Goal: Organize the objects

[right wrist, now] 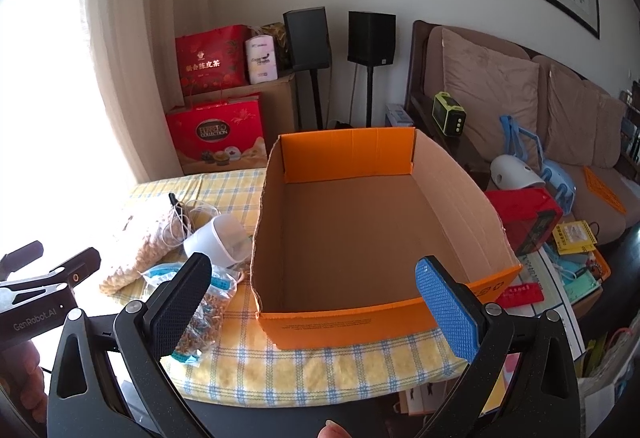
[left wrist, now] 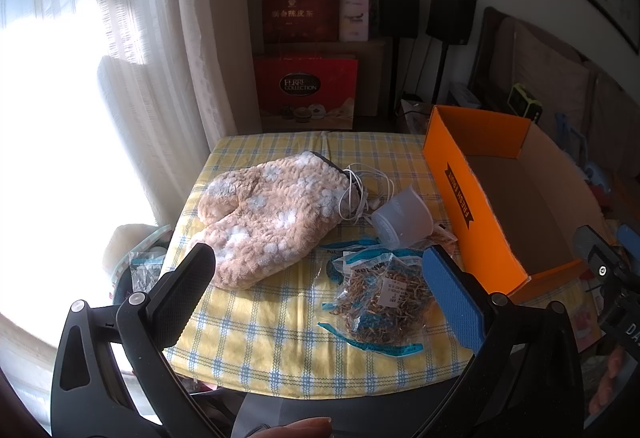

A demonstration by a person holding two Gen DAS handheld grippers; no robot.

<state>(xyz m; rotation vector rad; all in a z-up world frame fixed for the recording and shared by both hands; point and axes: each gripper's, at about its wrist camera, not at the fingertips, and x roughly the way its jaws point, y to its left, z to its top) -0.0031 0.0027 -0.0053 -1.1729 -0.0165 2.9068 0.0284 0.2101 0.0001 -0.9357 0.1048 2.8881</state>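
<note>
Looking through the left wrist view first, I see my left tool (left wrist: 316,274) spread wide with nothing between its pads, hanging above the near edge of the worktop (left wrist: 280,354) with its yellow checked cloth. At 11 o'clock from the tool lies a plush beige cover (left wrist: 264,213) dotted with white flowers, and a tangle of white cable (left wrist: 356,189) rests against its far right end. At 1 o'clock a translucent plastic cup (left wrist: 404,215) lies on its side, just beside the cable. Directly ahead, at 12 o'clock and nearest the pads, sits a clear bag of dried goods (left wrist: 384,298) with blue seals. The orange cardboard box (left wrist: 472,197) stands at 2 o'clock, touching the cloth, and what I can see of its floor is bare.

Switching to the right wrist view, my right tool (right wrist: 314,302) is also fully open and holds nothing. It hovers over the box's near wall (right wrist: 352,322), with the box interior at 12 o'clock showing only bare cardboard. The bag (right wrist: 208,302), cup (right wrist: 220,242) and plush cover (right wrist: 140,250) cluster at 10 o'clock, outside the box.

My reading: nothing is sorted yet. All 4 loose items remain on the cloth, so the whole job is still ahead, probably starting with the bag.
</note>
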